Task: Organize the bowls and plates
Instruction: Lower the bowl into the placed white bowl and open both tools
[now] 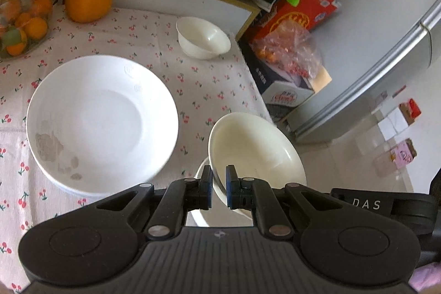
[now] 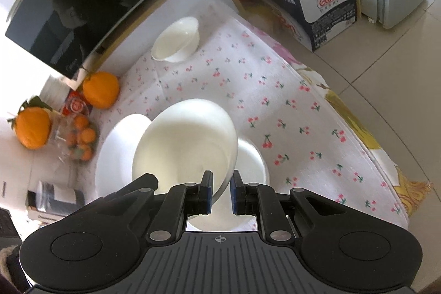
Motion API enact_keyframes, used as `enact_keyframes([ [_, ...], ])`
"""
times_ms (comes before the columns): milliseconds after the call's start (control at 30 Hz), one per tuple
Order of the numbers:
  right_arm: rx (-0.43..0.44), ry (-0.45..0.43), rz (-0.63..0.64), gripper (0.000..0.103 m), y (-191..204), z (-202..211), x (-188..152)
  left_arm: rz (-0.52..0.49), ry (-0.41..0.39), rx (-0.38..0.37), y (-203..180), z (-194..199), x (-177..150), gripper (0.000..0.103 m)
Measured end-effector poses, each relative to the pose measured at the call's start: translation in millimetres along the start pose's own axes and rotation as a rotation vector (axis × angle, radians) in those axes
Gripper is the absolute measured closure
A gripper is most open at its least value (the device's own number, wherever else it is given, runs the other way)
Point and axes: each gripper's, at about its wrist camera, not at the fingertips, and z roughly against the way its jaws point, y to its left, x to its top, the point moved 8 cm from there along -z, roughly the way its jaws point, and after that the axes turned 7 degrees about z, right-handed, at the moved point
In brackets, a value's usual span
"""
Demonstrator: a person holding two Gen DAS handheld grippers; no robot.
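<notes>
A tilted cream ceramic bowl [image 1: 256, 148] was pinched at its rim by the left hand-held gripper [image 1: 219, 188] — likewise by the right hand-held gripper [image 2: 222, 190] — near the counter [image 1: 209, 90] edge, beside a wide white plate [image 1: 102, 123].

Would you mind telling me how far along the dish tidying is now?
Nothing looks stacked yet. In hand: the left gripper and right gripper each pinch a cream bowl by its rim, above a white dish. Still to do: the large plate and the small bowl sit apart on the cloth.
</notes>
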Motion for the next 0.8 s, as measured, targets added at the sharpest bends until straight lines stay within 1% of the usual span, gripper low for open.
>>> enact_keyframes([
  [133,-0.017,0.024,0.006,0.089,-5.4,-2.3,-6.1,-0.014,0.025,0.015,1.4,-4.2,-6.6,0.094],
  [433,-0.046,0.049,0.027,0.088,-8.7,-6.6,-11.5,-0.046,0.063,0.057,2.4,-13.5,-15.1,0.093],
  [667,-0.058,0.064,0.043,0.087,-8.3,-11.4,-14.1,-0.066,0.075,0.082,5.4,-13.8,-19.3,0.093],
  [800,-0.063,0.064,0.048,0.087,-7.7,-12.1,-13.6,-0.067,0.074,0.082,5.0,-12.9,-19.7,0.092],
])
